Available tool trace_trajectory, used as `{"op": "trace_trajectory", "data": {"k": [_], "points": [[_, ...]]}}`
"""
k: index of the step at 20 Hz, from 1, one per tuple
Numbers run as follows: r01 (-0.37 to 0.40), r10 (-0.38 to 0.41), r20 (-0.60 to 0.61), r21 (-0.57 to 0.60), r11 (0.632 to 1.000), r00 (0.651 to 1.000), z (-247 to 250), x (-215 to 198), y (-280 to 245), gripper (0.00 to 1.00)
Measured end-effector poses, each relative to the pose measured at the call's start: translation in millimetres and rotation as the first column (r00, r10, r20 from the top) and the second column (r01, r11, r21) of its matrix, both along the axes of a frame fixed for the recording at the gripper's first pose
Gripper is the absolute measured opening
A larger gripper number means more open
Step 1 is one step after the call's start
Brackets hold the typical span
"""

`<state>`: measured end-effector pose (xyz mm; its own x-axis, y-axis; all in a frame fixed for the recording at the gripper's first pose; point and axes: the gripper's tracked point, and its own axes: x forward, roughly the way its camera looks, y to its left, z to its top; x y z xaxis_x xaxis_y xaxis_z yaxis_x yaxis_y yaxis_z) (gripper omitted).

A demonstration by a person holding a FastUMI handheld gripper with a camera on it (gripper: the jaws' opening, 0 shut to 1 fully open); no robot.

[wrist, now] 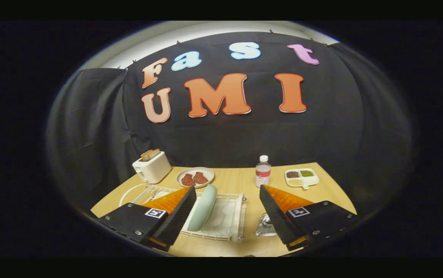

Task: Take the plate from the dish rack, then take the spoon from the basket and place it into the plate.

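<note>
Plate (202, 207) stands on edge in dish rack (232, 216) — part-hidden by wide-open, empty gripper (227, 189)

**A:** From where I'm steering, the gripper (227, 193) has its fingers spread wide with nothing between them, so there's a lane straight ahead over the dish rack (229, 220).

**B:** What blocks it?

**A:** The plate (202, 207) stands on edge in the rack, just beside my left finger. Beyond, the bottle (263, 171) sits ahead of the right finger; bare table (236, 179) lies between it and the meat plate (195, 177).

**B:** And by the right finger?

**A:** Something clear, maybe glass (265, 226), touching or just beside it. I can't tell which.
</note>
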<state>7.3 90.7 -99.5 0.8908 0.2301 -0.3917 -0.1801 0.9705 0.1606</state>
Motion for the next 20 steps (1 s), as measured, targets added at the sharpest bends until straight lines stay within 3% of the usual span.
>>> {"op": "trace_trajectory", "data": {"k": [4, 8, 12, 20], "points": [[-0.043, 0.044, -0.183, 0.009, 0.999, 0.982, -32, 12, 28, 0.97], [-0.049, 0.069, -0.386, 0.061, 0.997, 0.92, -63, 14, 47, 0.97], [-0.078, 0.076, -0.51, 0.018, 0.997, 0.857, -75, 23, 51, 0.93], [-0.095, 0.06, -0.732, -0.007, 0.995, 0.679, -105, 25, 58, 0.79]]}}
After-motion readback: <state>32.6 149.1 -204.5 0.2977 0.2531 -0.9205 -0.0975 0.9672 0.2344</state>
